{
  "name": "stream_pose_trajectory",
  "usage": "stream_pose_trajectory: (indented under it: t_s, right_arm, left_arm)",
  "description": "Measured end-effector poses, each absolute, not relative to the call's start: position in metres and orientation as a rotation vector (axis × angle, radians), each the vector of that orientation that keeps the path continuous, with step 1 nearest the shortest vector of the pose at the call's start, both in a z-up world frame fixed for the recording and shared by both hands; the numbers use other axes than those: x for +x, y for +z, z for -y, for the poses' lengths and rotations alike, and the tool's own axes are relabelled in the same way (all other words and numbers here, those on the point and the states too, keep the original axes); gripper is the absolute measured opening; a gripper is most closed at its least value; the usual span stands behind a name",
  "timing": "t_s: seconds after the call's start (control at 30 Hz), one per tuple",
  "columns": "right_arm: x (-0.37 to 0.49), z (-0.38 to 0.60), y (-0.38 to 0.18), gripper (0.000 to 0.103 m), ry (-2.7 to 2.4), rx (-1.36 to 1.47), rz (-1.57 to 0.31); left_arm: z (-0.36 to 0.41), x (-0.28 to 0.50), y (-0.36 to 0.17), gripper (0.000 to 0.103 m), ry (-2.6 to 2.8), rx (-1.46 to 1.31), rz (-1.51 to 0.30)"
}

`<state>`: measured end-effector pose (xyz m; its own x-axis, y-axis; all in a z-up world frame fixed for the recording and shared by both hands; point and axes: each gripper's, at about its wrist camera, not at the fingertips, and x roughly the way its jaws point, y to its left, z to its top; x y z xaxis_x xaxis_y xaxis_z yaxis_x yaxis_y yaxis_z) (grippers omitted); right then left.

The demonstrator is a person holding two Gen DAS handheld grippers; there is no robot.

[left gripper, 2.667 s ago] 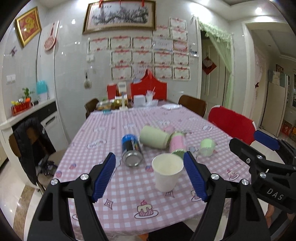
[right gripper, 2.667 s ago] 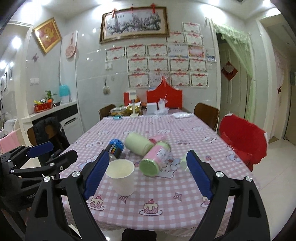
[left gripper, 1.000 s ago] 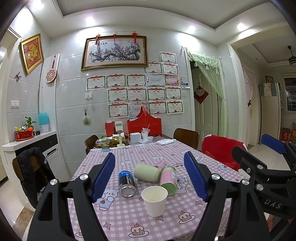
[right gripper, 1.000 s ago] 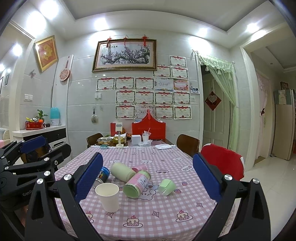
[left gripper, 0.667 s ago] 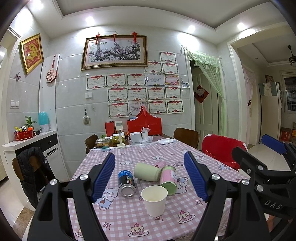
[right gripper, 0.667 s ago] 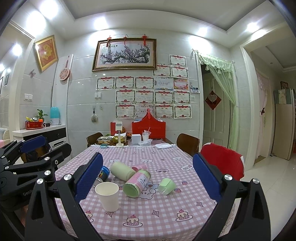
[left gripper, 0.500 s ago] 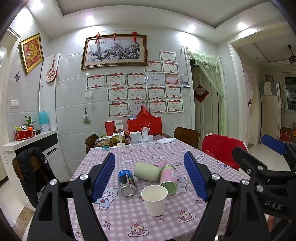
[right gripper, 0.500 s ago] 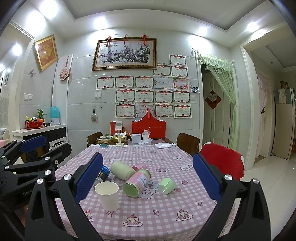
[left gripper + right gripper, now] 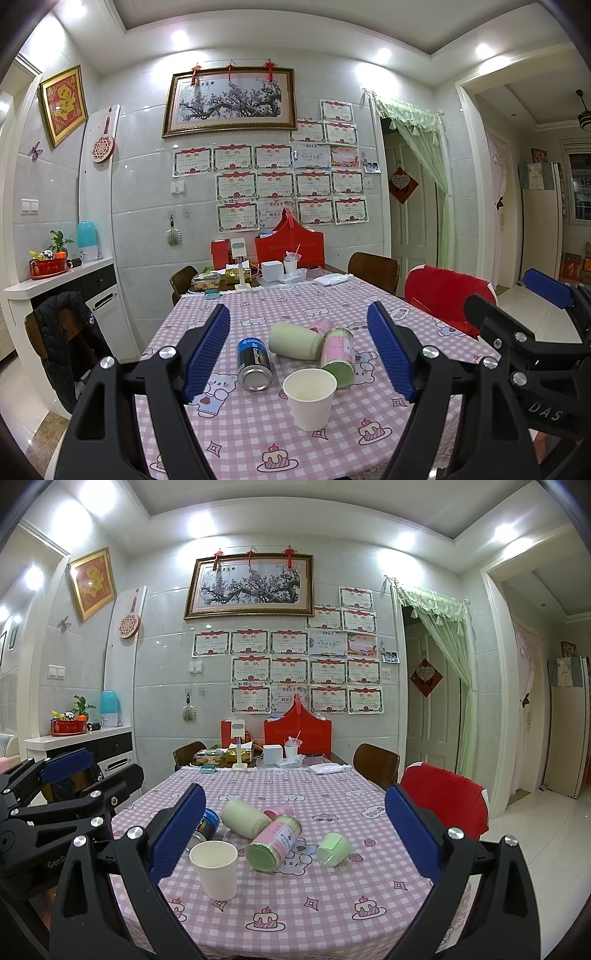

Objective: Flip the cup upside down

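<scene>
Hovering above the near edge of the table [image 9: 258, 435], the left gripper [image 9: 299, 350] and the right gripper [image 9: 295, 830] both have their fingers wide apart and touch nothing. The white paper cup [image 9: 310, 398] stands upright, mouth up and empty inside. Just behind it lie a blue can [image 9: 254, 363], a green tumbler [image 9: 293, 340] and a pink bottle [image 9: 338, 357].

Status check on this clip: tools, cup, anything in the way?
Left tool and right tool open, empty, off the table. Paper cup upright, mouth up, unflipped. Toppled can and green-lidded jar just behind it.
</scene>
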<state>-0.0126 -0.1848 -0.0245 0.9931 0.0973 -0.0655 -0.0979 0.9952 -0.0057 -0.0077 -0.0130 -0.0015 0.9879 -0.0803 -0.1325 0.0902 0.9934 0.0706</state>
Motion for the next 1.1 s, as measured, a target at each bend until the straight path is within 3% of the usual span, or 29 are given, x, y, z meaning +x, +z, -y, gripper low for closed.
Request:
stream_pose_trajectory:
  t_s: [1.1]
  right_arm:
    - [-0.006,0.182,-0.031,0.094,0.101,-0.008,-0.078]
  left_arm:
    - [0.0,-0.006,-0.004,0.076,-0.077,0.078,-0.132]
